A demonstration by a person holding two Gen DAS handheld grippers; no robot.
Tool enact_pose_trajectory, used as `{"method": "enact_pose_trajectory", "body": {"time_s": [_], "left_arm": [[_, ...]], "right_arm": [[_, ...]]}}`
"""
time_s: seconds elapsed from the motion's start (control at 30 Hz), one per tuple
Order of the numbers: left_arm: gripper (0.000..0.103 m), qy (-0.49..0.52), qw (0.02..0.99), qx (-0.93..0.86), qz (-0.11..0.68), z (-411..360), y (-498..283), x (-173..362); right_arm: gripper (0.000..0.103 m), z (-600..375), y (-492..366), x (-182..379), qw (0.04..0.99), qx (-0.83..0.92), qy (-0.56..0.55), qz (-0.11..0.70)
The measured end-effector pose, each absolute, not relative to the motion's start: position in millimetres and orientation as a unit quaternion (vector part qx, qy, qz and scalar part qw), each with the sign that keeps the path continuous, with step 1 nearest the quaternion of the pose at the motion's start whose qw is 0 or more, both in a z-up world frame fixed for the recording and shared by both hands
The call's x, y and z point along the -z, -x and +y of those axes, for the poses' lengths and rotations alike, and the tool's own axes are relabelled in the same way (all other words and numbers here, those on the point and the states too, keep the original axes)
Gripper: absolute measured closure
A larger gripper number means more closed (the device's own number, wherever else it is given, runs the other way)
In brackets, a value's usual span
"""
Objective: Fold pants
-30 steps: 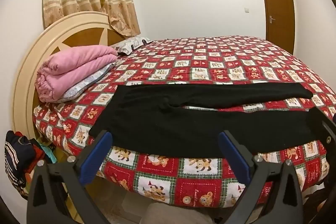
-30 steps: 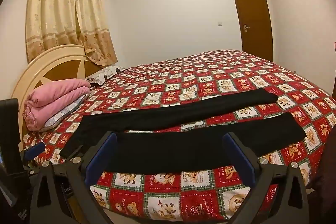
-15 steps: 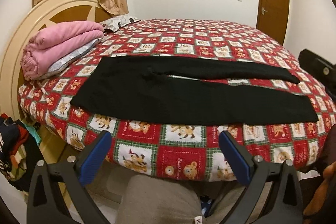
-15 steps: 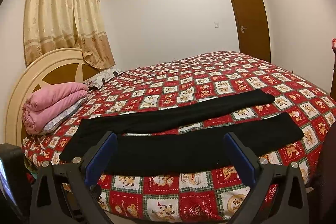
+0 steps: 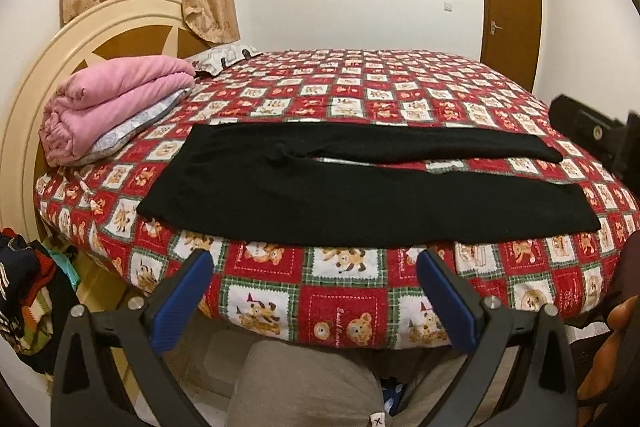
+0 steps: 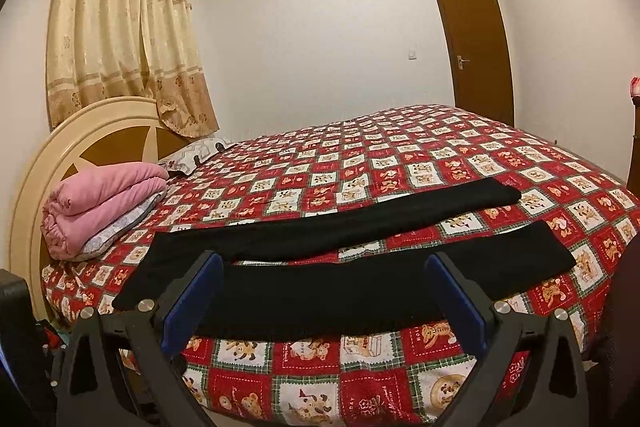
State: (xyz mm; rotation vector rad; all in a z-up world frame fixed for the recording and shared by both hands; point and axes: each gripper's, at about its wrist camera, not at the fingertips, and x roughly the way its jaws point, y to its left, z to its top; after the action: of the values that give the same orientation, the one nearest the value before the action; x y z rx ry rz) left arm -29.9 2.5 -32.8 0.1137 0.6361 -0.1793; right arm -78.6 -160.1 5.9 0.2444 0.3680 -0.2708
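Nearest in each wrist view are the tongs themselves: the left tongs [image 5: 312,291] and the right tongs [image 6: 324,291] both stand wide apart and hold nothing, short of the near edge of the bed [image 5: 340,311]. Just beyond that edge lie the black pants [image 5: 320,187], spread flat on the checked bedspread with their long axis running across the view, left to right. The waist is toward the headboard on the left, the two legs run out to the right, and the near leg lies along the bed's edge with the far leg [image 6: 360,219] angling away behind it. By my judgement the left tongs are nearer the waist and the right tongs nearer the leg ends. Farther off, a folded pink blanket [image 5: 116,107] sits by the headboard.
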Motion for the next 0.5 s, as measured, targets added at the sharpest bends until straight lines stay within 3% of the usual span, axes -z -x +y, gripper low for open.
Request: {"method": "enact_pose_trajectory", "body": {"time_s": [0.5], "left_arm": [[0.000, -0.082, 0.967, 0.027, 0.242, 11, 17, 8]], "right_arm": [[0.001, -162, 80, -2, 0.964, 0.148, -0.126, 0.184]]}}
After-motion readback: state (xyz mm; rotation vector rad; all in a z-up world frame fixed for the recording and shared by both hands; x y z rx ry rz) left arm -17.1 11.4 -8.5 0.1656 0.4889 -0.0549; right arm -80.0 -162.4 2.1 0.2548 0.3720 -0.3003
